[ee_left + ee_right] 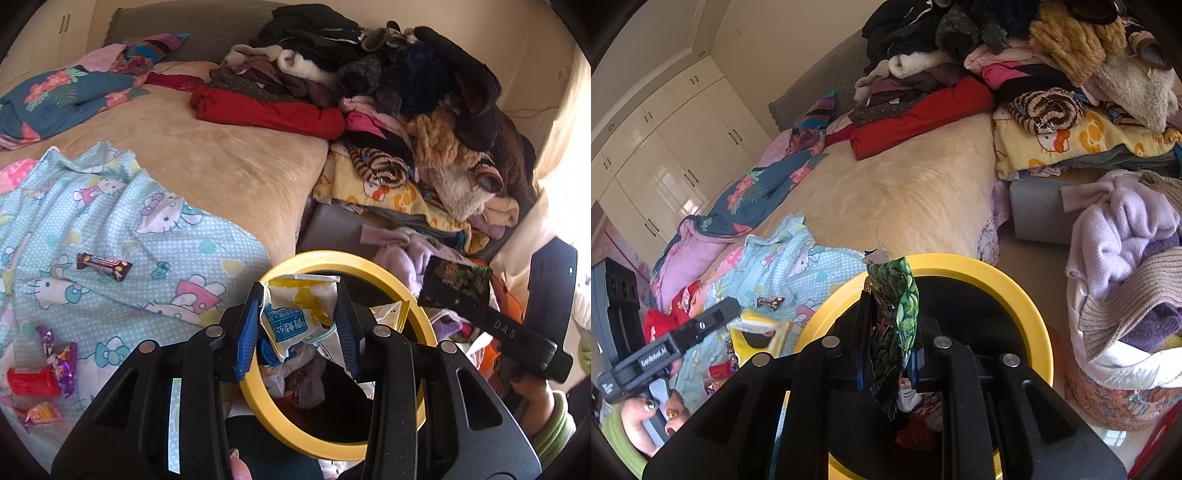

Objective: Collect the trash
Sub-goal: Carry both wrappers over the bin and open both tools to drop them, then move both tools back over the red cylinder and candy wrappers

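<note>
Both claws are clenched on litter above the yellow-rimmed trash bin [421, 314]. Left gripper [299, 314], with ribbed blue pads [245, 325], pinches a crinkled yellow-and-white wrapper [295, 314] carrying a blue label of Chinese characters, right over the round bin mouth. Right gripper [886, 332] squeezes a glossy green leaf-printed foil packet [897, 317], upright, its torn top frayed, above the same bin, where crumpled wrappers already lie. "DAS" reads on the right tool's body in the left view; "GenRobot.AI" on the left tool's in the right view. On the Hello Kitty dotted sheet [110, 229] lie a brown chocolate bar [104, 265], purple candy wrappers [62, 360] and a red cylindrical cup [33, 382].
</note>
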The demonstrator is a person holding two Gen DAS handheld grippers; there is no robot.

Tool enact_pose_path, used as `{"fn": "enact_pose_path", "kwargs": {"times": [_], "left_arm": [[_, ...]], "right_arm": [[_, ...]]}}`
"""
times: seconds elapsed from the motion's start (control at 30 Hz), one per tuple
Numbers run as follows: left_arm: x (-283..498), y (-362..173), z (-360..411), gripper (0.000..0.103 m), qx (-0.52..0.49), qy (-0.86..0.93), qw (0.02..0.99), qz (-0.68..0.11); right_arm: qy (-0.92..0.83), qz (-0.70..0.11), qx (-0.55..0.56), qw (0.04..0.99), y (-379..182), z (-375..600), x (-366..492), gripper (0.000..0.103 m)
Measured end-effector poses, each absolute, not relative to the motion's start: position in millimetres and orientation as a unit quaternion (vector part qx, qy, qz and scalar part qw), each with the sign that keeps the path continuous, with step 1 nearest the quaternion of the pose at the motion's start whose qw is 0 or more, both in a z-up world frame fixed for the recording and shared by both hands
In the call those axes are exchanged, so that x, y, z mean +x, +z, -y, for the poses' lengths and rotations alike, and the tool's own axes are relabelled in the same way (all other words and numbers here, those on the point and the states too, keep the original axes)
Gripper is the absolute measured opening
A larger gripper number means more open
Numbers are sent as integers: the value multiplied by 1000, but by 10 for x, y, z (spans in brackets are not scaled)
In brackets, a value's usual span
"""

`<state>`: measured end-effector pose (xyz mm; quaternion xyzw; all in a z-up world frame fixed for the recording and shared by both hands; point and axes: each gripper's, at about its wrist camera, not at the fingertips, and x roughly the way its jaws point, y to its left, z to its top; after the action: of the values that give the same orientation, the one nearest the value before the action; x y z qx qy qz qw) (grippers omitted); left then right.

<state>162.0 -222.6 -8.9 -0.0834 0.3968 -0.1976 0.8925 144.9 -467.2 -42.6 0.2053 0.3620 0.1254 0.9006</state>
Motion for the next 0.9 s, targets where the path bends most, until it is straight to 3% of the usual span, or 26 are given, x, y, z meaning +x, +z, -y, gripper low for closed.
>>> {"fn": "enact_pose_path", "kwargs": {"times": [0.5, 0.6, 0.63, 0.7, 0.73, 0.83, 0.9], "left_arm": [[1522, -495, 2633, 31, -37, -238, 864, -443], [1549, -564, 2670, 33, -30, -240, 858, -452], [1549, -575, 2665, 37, -31, -238, 858, -454], [1559, -578, 2628, 56, -33, -231, 860, -453], [1563, -563, 2590, 68, -38, -227, 863, -450], [1584, -509, 2497, 89, -49, -214, 870, -441], [1591, -468, 2434, 92, -56, -208, 874, -435]], "right_arm": [[123, -389, 213, 888, -597, 4739, 1500, 18], [125, -400, 218, 881, -649, 4730, 1520, 30], [123, -403, 220, 880, -663, 4734, 1519, 41], [121, -406, 225, 878, -680, 4745, 1520, 54], [119, -407, 228, 876, -686, 4751, 1520, 57], [115, -410, 235, 874, -707, 4776, 1527, 62], [110, -409, 235, 875, -703, 4784, 1524, 66]]}}
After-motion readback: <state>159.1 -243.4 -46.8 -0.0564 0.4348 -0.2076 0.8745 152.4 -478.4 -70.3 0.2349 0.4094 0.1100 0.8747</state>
